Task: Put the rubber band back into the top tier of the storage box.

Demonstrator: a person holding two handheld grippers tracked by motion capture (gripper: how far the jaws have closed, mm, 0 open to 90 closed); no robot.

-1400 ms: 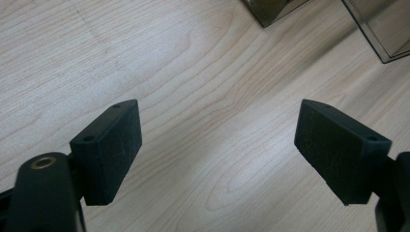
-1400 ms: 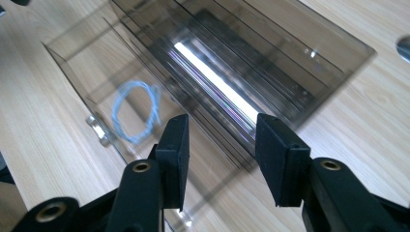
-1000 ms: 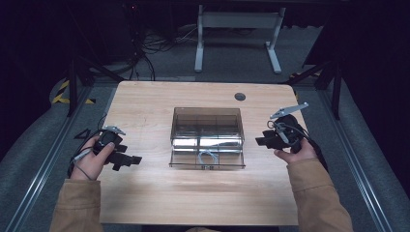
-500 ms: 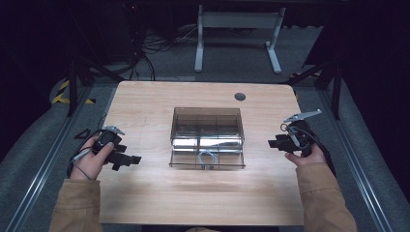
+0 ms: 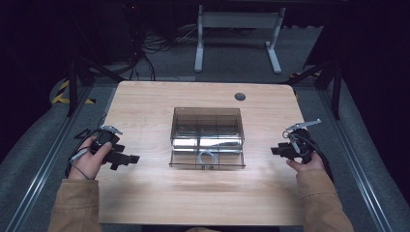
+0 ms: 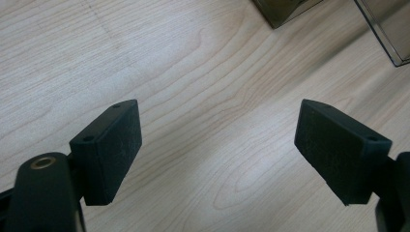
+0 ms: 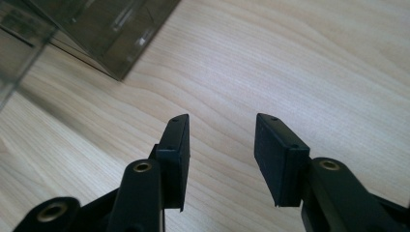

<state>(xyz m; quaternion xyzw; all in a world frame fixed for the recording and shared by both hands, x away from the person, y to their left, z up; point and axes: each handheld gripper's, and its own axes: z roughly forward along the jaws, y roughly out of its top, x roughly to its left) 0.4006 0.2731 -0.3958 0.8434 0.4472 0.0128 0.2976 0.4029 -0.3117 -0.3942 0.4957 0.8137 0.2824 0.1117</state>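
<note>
A smoke-tinted clear plastic box (image 5: 207, 137) with inner compartments stands in the middle of the table, between the two grippers and apart from both. A small pale thing lies in its near part; what it is cannot be told.

The left gripper (image 5: 129, 159) lies low at the left of the box, its tips pointing toward the box. In the left gripper view its fingers (image 6: 109, 147) stand wide apart with only bare wood between them, and a corner of the box (image 6: 285, 9) is ahead of them, well beyond the tips. The right gripper (image 5: 274, 151) is at the right of the box, pointing toward it. Its fingers (image 7: 176, 154) are apart too, less wide, nothing between them, and the box corner (image 7: 104, 34) is ahead and to the side of the tips.

The table (image 5: 145, 106) is light wood with visible grain and rounded corners. A round dark grommet (image 5: 240, 96) sits near the far edge, well beyond the box. Around the table the floor is grey carpet (image 5: 38, 145). Behind the far edge stands a grey metal frame (image 5: 237, 34), and cables (image 5: 150, 48) lie on the floor in the dark room. A yellow-black striped mark (image 5: 65, 94) is at the far left.
</note>
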